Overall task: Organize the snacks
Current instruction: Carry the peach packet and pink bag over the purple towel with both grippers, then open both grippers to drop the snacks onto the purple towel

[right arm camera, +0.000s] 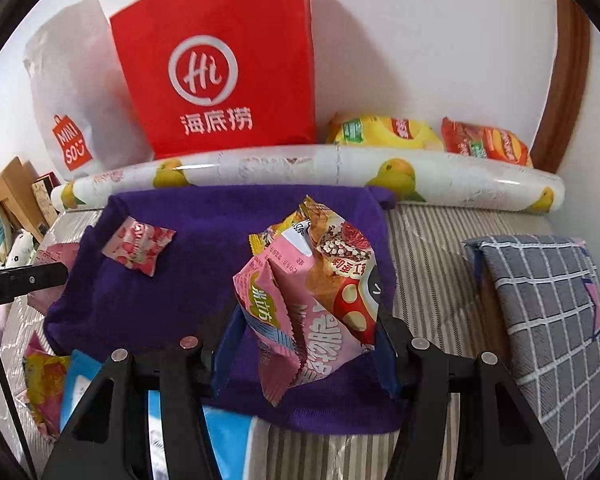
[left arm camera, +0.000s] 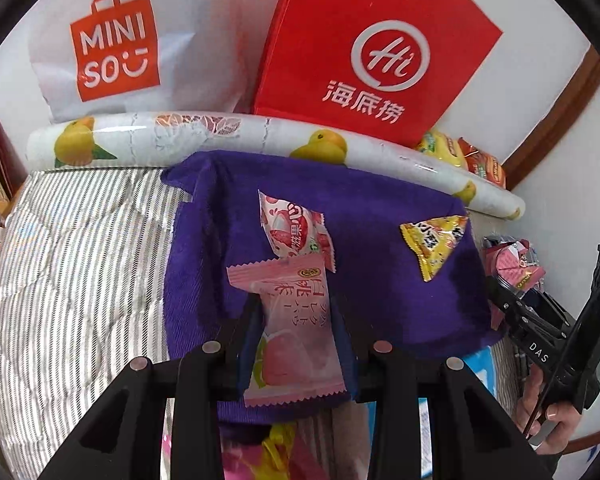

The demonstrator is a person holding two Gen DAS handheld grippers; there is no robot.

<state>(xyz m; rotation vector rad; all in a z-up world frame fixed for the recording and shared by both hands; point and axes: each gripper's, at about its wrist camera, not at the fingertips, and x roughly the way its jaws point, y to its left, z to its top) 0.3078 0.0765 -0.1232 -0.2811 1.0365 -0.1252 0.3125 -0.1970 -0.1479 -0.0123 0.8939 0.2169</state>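
Note:
My left gripper (left arm camera: 296, 320) is shut on a pink peach candy packet (left arm camera: 296, 340), held over a purple towel (left arm camera: 380, 300). On the towel lie a strawberry packet (left arm camera: 296, 232) and a yellow triangular packet (left arm camera: 436, 244). My right gripper (right arm camera: 306, 340) is shut on a bundle of snack packets (right arm camera: 312, 300), pink and mushroom-printed, above the same towel (right arm camera: 172, 300). The strawberry packet (right arm camera: 140, 250) shows left of the bundle. The yellow packet (right arm camera: 260, 240) is mostly hidden behind it. A hand (left arm camera: 548, 412) holds the right gripper at the left wrist view's right edge.
A red paper bag (right arm camera: 220, 72) and a white shopping bag (left arm camera: 112, 48) stand against the wall behind a fruit-printed roll (right arm camera: 300, 166). Yellow (right arm camera: 384, 130) and red (right arm camera: 488, 142) chip bags lie behind the roll. A grey checked pillow (right arm camera: 548, 312) is at right. More packets (right arm camera: 44, 384) lie near the towel's front.

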